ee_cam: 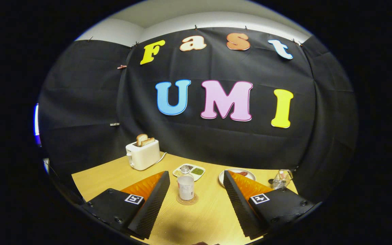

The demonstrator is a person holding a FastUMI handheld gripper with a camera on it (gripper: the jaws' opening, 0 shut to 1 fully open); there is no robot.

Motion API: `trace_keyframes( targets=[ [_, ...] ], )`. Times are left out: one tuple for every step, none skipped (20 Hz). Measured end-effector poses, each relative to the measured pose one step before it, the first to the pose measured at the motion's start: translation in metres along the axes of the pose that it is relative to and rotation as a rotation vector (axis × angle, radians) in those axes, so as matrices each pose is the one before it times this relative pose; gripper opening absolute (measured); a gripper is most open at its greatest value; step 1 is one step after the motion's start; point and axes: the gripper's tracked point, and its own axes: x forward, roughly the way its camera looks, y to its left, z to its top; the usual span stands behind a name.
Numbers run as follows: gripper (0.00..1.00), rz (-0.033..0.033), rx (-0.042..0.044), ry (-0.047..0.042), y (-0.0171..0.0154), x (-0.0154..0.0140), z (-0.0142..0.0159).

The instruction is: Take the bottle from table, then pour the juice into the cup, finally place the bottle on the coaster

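gripper [196, 190] released, fingers spread wide with nothing between them. just ahead, mid-tabletop [121, 173], a cup [185, 187] stands on a coaster [187, 200]. bottle [282, 179] stands upright near the far right corner (untouched). toaster [143, 154] sits by the far left edge.

The one view rides on the gripper [196, 200] and looks forward along its two fingers, which stand wide apart with nothing between them. It sits low over the near edge of the wooden table [114, 175] and faces the black cloth wall at the table's far side, tilted slightly down. Taking the cup [185, 187] as landmark: it stands just ahead of the fingers, near the camera; the toaster [143, 154] is beyond it to the left, the bottle [282, 179] off to its right.
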Motion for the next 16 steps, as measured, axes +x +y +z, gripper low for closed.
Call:
trace_keyframes(
  targets=[
    [0.98,-0.03091,0.00510,-0.00694,-0.00538,-0.01185,0.00903],
    [0.98,-0.03737,0.00158,-0.00465,-0.00825,-0.00987,0.00937],
    [0.97,-0.03884,0.00391,-0.00439,-0.00851,-0.00997,0.00802],
    [0.97,-0.03412,0.00168,-0.00294,-0.00665,-0.01098,0.00779],
    [0.97,-0.03851,-0.00577,-0.00392,-0.00846,-0.01003,0.00558],
    [0.97,-0.03607,-0.00838,-0.00289,-0.00870,-0.00840,0.00419],
    [0.97,-0.03202,-0.00448,-0.00416,-0.00696,-0.01037,0.00310],
    [0.97,-0.02211,-0.00011,-0.00744,-0.00477,-0.00910,0.00322],
    [0.98,-0.01722,0.00096,-0.01076,-0.00294,-0.00938,0.00305],
    [0.97,-0.01117,-0.00102,-0.01360,-0.00093,-0.00813,0.00435],
    [0.97,-0.00543,-0.00445,-0.01153,0.00135,-0.00835,0.00233],
    [0.97,-0.00251,-0.00364,-0.00411,0.00316,-0.00746,0.00123],
    [0.97,0.00275,-0.00097,0.00007,0.00385,-0.00692,0.00093],
    [0.97,0.00378,0.00328,-0.00297,0.00515,-0.00721,0.00173],
    [0.97,0.00473,0.00904,-0.00436,0.00541,-0.00507,0.00308],
    [0.97,0.00807,0.00900,-0.00585,0.00636,-0.00515,0.00242]
  ],
)
